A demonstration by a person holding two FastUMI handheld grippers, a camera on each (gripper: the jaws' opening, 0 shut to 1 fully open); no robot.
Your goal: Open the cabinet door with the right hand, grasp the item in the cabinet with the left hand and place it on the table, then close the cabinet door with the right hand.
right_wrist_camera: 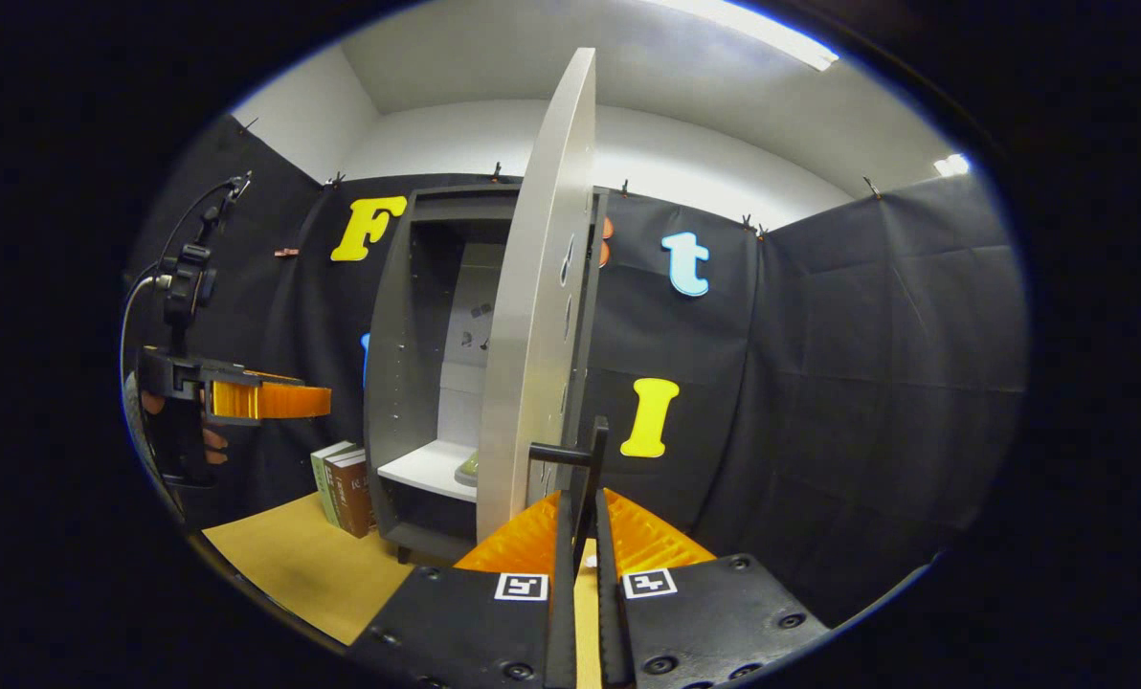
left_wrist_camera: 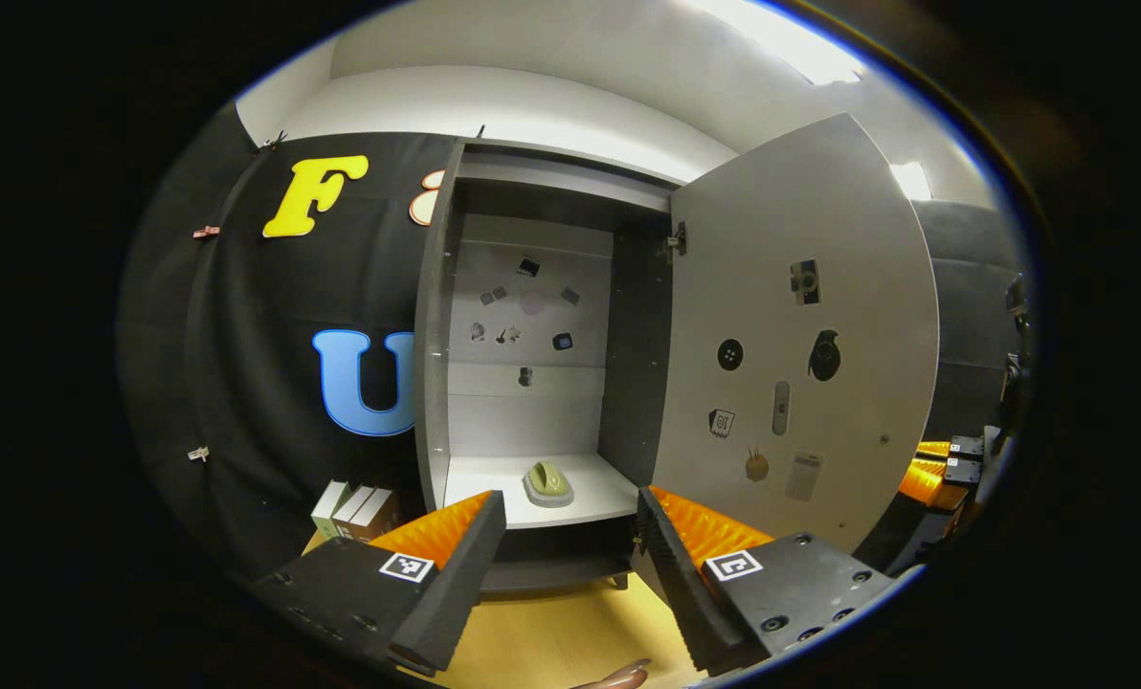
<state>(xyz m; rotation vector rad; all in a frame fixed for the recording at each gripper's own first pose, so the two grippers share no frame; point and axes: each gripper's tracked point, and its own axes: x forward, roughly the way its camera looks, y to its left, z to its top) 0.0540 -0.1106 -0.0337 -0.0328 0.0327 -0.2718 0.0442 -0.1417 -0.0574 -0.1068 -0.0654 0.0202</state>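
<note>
The item [left_wrist_camera: 548, 481], a small olive-green rounded lump on a pale flat base, is seen lying on the white shelf [left_wrist_camera: 494, 478] low in the cabinet [left_wrist_camera: 532, 316], near the shelf's front edge and a little right of its middle. In the right gripper view a sliver of it [right_wrist_camera: 468, 469] is glimpsed on that shelf, just left of the door's edge. Its material cannot be told.

In the left gripper view the left gripper [left_wrist_camera: 570, 531] is held in front of the open cabinet, its fingers [left_wrist_camera: 456, 565] spread wide and holding nothing. Ribbed pads are seen on their inner faces and square markers on the blocks behind them. The item is framed between and beyond the tips, well apart from them.

The door [left_wrist_camera: 800, 325], a flat, smooth grey panel with small stickers on its inner face, is swung wide to the right. In the right gripper view it [right_wrist_camera: 537, 316] is seen edge-on, and the right gripper [right_wrist_camera: 580, 498] is pressed together on the slim dark bar handle [right_wrist_camera: 570, 455] fixed to its outer face.

The cabinet is made of dark grey sides with a pale back wall, also stickered. A few upright books [left_wrist_camera: 355, 512] are stood on the tan wooden table [left_wrist_camera: 551, 641] to the cabinet's left. In the right gripper view the left gripper [right_wrist_camera: 274, 400] is seen at far left, gripped by a hand [right_wrist_camera: 209, 440].
</note>
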